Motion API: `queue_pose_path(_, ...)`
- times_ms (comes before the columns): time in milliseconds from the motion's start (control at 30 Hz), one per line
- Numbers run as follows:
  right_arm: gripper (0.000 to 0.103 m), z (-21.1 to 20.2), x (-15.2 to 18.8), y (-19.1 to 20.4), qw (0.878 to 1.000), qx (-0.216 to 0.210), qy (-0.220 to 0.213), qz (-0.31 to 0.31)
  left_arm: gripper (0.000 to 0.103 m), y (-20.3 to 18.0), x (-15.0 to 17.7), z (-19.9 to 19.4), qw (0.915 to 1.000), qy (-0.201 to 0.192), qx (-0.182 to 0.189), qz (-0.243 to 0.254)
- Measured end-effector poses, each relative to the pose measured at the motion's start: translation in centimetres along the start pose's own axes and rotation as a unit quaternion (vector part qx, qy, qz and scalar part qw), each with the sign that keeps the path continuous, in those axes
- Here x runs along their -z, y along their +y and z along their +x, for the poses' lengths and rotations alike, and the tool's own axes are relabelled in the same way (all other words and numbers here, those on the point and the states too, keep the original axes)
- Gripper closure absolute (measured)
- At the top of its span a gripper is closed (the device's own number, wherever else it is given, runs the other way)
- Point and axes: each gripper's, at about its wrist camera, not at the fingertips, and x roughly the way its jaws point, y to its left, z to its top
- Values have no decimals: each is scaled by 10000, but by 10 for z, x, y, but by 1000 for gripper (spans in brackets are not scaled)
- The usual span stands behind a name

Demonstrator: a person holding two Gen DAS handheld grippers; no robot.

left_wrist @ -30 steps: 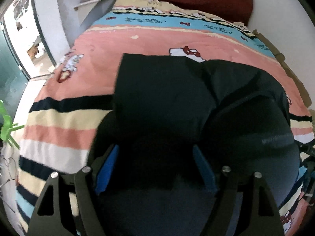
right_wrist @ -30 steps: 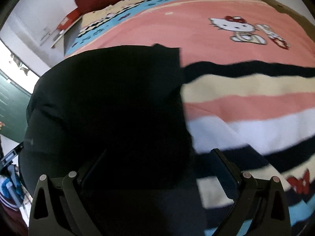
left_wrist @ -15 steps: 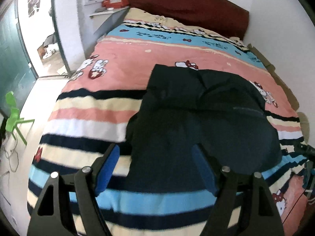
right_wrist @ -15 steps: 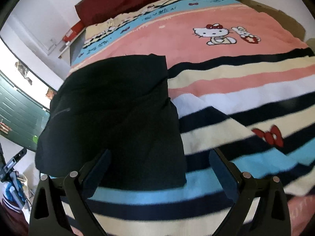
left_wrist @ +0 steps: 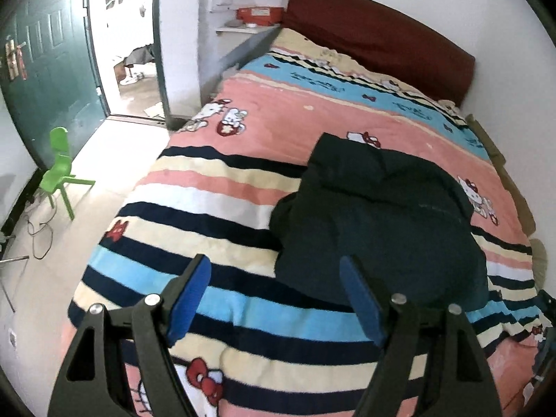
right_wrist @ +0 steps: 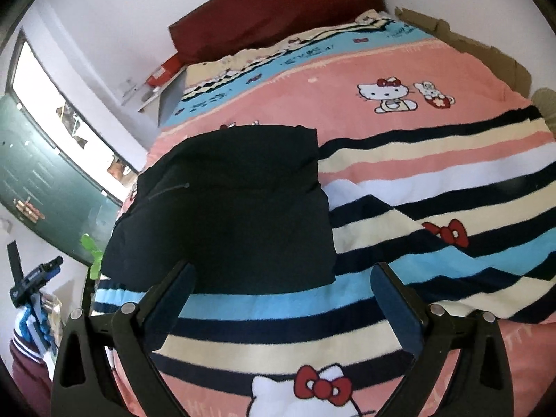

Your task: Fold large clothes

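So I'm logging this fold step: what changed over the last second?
Both grippers, left and right, backed away from the black garment toward the foot of the bed, jaws open and empty throughout. The garment stayed folded in place on the striped blanket.

Daylight floods in from the doorway (left_wrist: pixel 121 41), blown out to white there and on the floor (left_wrist: pixel 104 160) beside it. Bed (left_wrist: pixel 243 187) evenly lit, soft shadows. Dark garment (right_wrist: pixel 229 215) underexposed, folds barely readable. Heavy fisheye bending, black vignette corners, slight blur toward edges.
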Motion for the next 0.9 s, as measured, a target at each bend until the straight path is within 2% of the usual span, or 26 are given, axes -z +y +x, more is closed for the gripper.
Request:
queue_pose_path(67,3,-7,2,1,9999,-13,-35,-107,27,4,0,-7,10000,-48,7,-44)
queue_pose_path(267,2,-20,4,0,9995,-133,-122,-247,27,24,0,-6,9973,-111,585,-420)
queue_pose_path(433,1,-6,2,-9,9996,-274,-107,-22,27,23,-5,34,9926,131,1156,-347)
queue_pose_path(667,1,35,1,-21,9998,-88,133,96,27,19,-11,82,9854,309,1628,-377)
queue_pose_path(733,1,46,-1,-24,9997,-91,181,134,27,15,-11,103,9809,523,1831,-390)
queue_pose_path(900,1,77,-4,-34,9985,-197,336,387,27,7,-9,151,9750,803,2027,-431)
